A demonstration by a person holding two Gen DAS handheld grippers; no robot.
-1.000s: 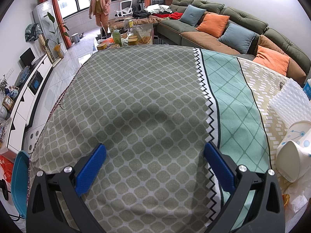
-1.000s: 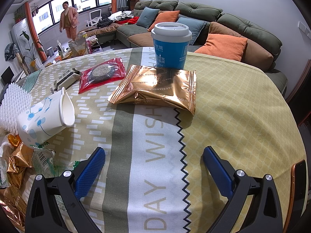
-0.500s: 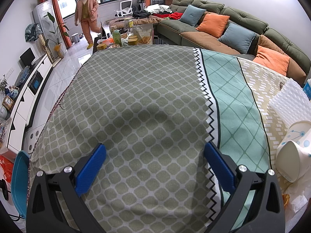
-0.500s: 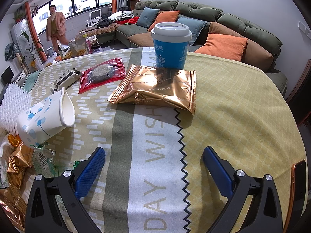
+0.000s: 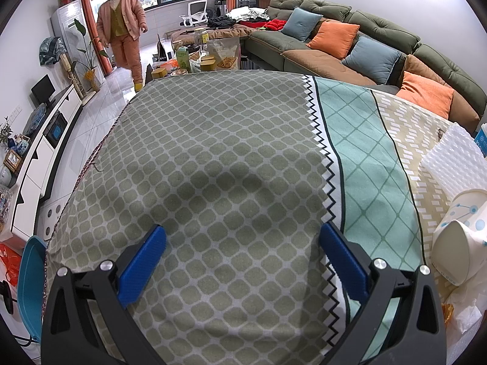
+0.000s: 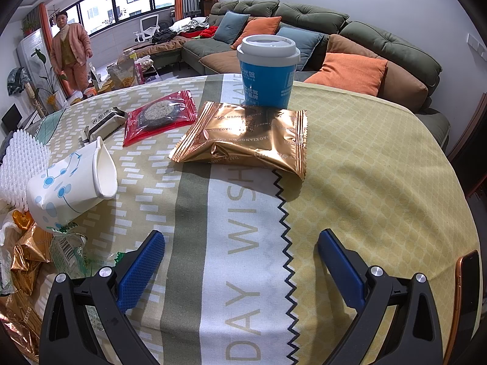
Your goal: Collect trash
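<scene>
In the right wrist view a gold foil packet lies mid-table, with a blue lidded cup upright behind it. A red snack packet and a small dark wrapper lie further left. A tipped white paper cup and crumpled wrappers sit at the left. My right gripper hangs open above the cloth, nothing between its fingers. My left gripper is open over bare green-patterned cloth; the tipped paper cup lies at its right.
White foam netting lies by the tipped cup and shows as foam netting in the left view. A phone rests at the table's right edge. A person walks toward the table. A sofa stands behind, a blue chair at the left.
Both grippers have stayed still and open. The person in the background has walked closer to the table.
</scene>
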